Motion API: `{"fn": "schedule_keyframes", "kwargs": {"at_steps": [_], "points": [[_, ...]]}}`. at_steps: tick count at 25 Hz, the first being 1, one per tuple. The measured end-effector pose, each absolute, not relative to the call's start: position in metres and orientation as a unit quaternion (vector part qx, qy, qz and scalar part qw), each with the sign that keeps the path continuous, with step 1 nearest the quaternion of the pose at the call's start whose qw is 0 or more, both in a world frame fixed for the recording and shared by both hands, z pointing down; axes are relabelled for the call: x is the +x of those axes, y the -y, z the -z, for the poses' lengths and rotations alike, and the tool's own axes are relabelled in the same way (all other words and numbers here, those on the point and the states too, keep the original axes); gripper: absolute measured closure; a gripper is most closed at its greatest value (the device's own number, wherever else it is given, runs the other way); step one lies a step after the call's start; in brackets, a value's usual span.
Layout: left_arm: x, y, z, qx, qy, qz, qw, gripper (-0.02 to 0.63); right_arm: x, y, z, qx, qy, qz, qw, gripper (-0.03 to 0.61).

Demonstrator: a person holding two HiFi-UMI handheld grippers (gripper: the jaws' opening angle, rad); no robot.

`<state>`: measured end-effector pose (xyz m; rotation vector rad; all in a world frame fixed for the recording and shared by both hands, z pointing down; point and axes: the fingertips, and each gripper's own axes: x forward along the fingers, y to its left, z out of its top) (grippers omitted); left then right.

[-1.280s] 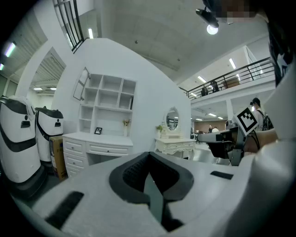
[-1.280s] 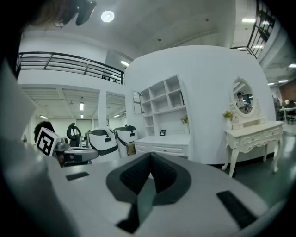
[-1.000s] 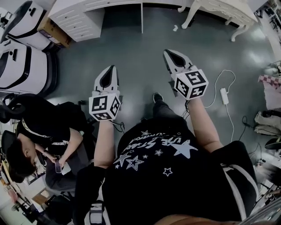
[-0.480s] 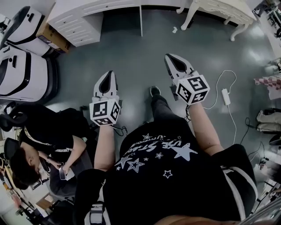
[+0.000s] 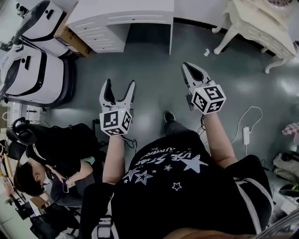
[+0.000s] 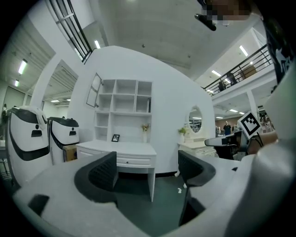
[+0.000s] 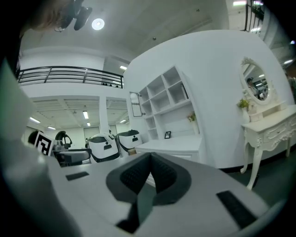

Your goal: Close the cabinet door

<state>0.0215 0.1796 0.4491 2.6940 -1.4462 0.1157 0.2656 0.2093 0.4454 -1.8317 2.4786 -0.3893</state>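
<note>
Grey floor (image 5: 154, 70) is seen beneath both grippers, with a white desk (image 5: 122, 18) at twelve o'clock. The cabinet door (image 6: 95, 90) is swung open at ten o'clock of the shelf unit (image 6: 124, 111), well apart from both. The left gripper (image 5: 120, 86) is spread wide with nothing between its jaws, which have just been opening. The right gripper (image 5: 188, 66) is held closed and empty.

Open floor (image 5: 154, 70) up to white desk (image 5: 126, 14)
</note>
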Motion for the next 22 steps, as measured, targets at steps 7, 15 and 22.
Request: {"fn": "schedule_keyframes", "kwargs": {"at_steps": [7,15,22], "points": [[0.035,-0.113,-0.452,0.848,0.527,-0.049,0.043,0.179,0.288,-0.109,-0.442,-0.540,-0.832,0.124,0.023,0.572],[0.007,-0.068,-0.450,0.808,0.585,-0.048,0.045,0.178,0.279,-0.028,-0.459,-0.501,-0.854,0.136,0.022,0.572],[-0.036,-0.019,-0.467,0.794,0.603,-0.049,0.050,0.176,0.229,0.023,-0.469,-0.473,-0.870,0.136,0.003,0.572]]}}
